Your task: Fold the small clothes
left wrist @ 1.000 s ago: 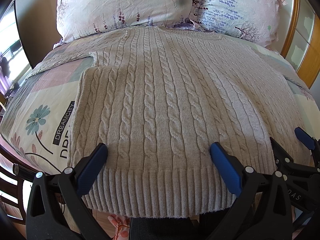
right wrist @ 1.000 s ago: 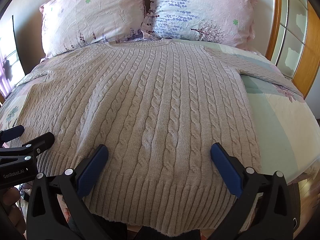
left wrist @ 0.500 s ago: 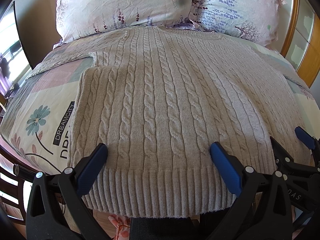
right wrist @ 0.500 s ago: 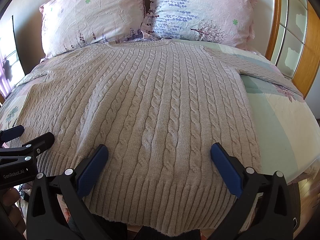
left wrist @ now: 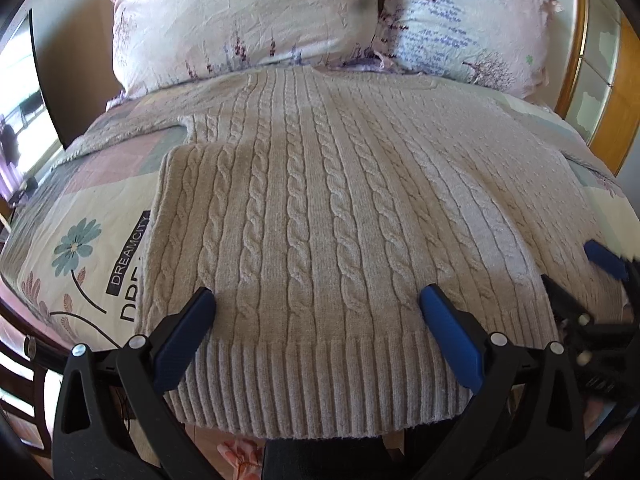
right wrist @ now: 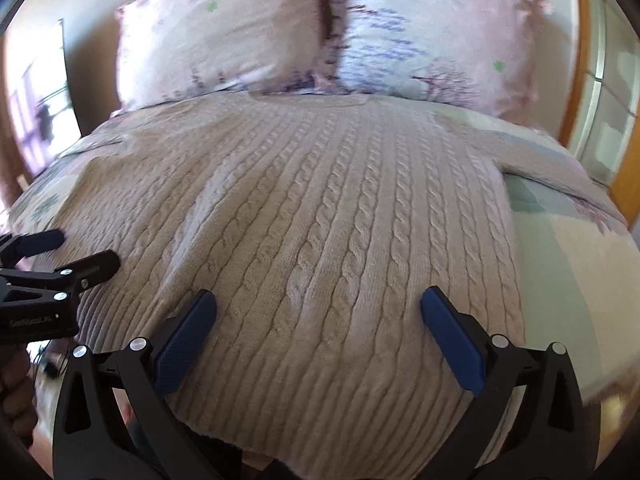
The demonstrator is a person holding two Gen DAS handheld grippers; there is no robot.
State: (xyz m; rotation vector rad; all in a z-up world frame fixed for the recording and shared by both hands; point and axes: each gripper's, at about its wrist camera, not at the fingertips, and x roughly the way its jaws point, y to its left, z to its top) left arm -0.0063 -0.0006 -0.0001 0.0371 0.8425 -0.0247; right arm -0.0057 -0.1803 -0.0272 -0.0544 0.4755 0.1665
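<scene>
A grey cable-knit sweater (left wrist: pixel 320 216) lies flat on the bed, its ribbed hem at the near edge and its collar toward the pillows; it also shows in the right wrist view (right wrist: pixel 320 220). My left gripper (left wrist: pixel 316 300) is open and empty, its blue-padded fingers spread over the hem's left half. My right gripper (right wrist: pixel 318 300) is open and empty over the hem's right half. Each gripper shows in the other's view, the right one (left wrist: pixel 580 280) at the edge and the left one (right wrist: pixel 60 252) at the edge.
Two floral pillows (left wrist: pixel 248 20) (right wrist: pixel 432 36) lean at the head of the bed. The printed bedspread (left wrist: pixel 80 232) shows left and right of the sweater (right wrist: pixel 568 248). A wooden wardrobe (left wrist: pixel 612 80) stands at the right.
The right gripper has moved forward and tilted, its view is now blurred and the pillows sit lower. The left gripper has barely moved. Both stay open.
</scene>
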